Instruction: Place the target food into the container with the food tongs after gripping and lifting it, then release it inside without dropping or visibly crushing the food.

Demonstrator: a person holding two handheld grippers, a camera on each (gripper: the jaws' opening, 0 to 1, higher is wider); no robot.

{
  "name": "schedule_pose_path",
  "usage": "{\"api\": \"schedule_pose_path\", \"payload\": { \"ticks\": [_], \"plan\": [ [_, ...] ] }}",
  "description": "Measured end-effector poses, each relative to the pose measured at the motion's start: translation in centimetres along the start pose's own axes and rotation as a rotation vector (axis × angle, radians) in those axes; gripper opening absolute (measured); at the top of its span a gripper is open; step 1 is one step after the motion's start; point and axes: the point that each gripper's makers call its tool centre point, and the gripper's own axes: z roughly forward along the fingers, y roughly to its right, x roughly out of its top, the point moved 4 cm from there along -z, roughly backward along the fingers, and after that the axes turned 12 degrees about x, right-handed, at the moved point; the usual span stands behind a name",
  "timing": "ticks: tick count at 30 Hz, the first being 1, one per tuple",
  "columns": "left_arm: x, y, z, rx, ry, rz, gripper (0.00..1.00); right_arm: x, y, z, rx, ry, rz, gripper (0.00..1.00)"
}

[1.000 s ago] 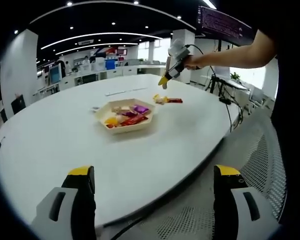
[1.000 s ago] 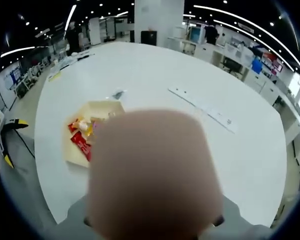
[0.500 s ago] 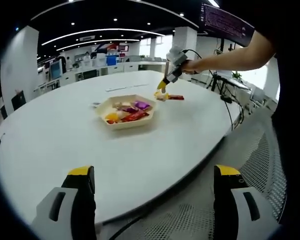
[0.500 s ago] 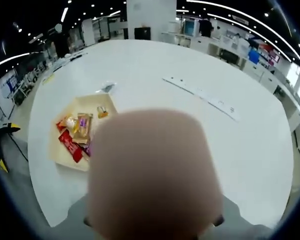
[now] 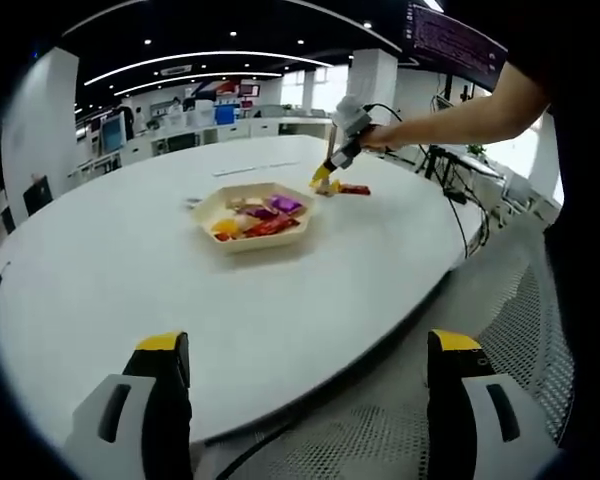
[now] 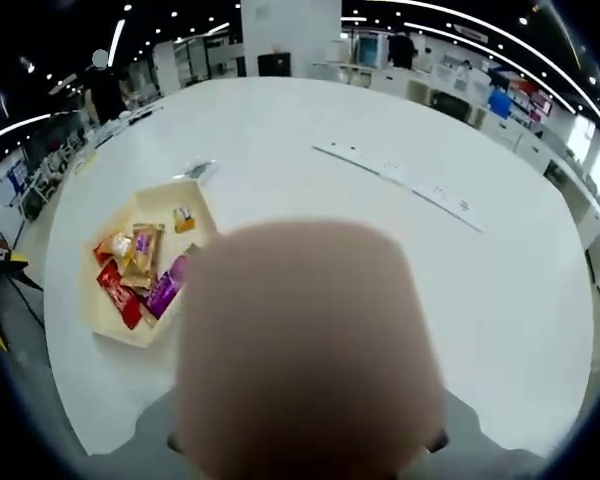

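Left hand-held gripper point(image 5: 305, 400) hangs off the bench point(image 5: 130, 270) edge, jaws wide apart. Right hand-held gripper point(image 5: 323, 172) dips beside loose wrapped snacks point(image 5: 342, 188); whether it's apart or together, I cannot tell. Tray point(image 6: 105, 320) holds more snacks nearby.

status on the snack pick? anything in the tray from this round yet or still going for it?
Done: cannot tell; the hexagonal tray holds several wrapped snacks, but nothing shows which came from this round. In hand: in the left gripper view, the right gripper tips down right over the loose snacks beside the tray; a grip is not visible. The left gripper is open, off the table's edge. Left: grip, lift, carry, release.
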Motion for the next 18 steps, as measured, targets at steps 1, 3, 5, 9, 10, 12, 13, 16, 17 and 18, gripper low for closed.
{"api": "schedule_pose_path", "payload": {
  "ticks": [1,3,5,9,10,12,13,16,17,18],
  "plan": [
    [0.00,0.00,0.00,0.000,0.000,0.000,0.96,0.02,0.05,0.04,0.000,0.002,0.002,0.22],
    [-0.04,0.00,0.01,-0.001,-0.004,0.000,0.96,0.06,0.13,0.09,-0.002,0.006,0.003,0.22],
    [-0.07,0.01,0.02,-0.002,-0.005,0.000,0.96,-0.04,0.14,0.15,0.000,0.006,0.006,0.23],
    [-0.12,-0.01,0.05,-0.001,-0.007,0.000,0.96,-0.37,0.06,0.19,0.001,0.008,0.003,0.23],
    [-0.14,-0.01,0.05,-0.001,-0.008,0.000,0.96,-0.34,0.07,0.14,0.000,0.012,0.004,0.23],
    [-0.15,0.02,0.05,-0.003,-0.009,0.001,0.96,-0.37,0.05,0.11,-0.002,0.014,0.001,0.24],
    [-0.16,0.01,0.05,-0.003,-0.009,0.001,0.96,-0.39,0.08,0.04,-0.011,0.014,-0.011,0.24],
    [-0.17,0.03,0.05,-0.005,-0.010,0.002,0.96,-0.52,0.02,-0.04,-0.013,0.010,-0.024,0.25],
    [-0.17,0.04,0.05,-0.005,-0.010,0.003,0.96,-0.58,0.03,-0.09,-0.015,0.011,-0.026,0.25],
    [-0.17,0.05,0.05,-0.006,-0.010,0.003,0.96,-0.57,0.01,-0.10,-0.015,0.015,-0.023,0.25]
  ]
}}
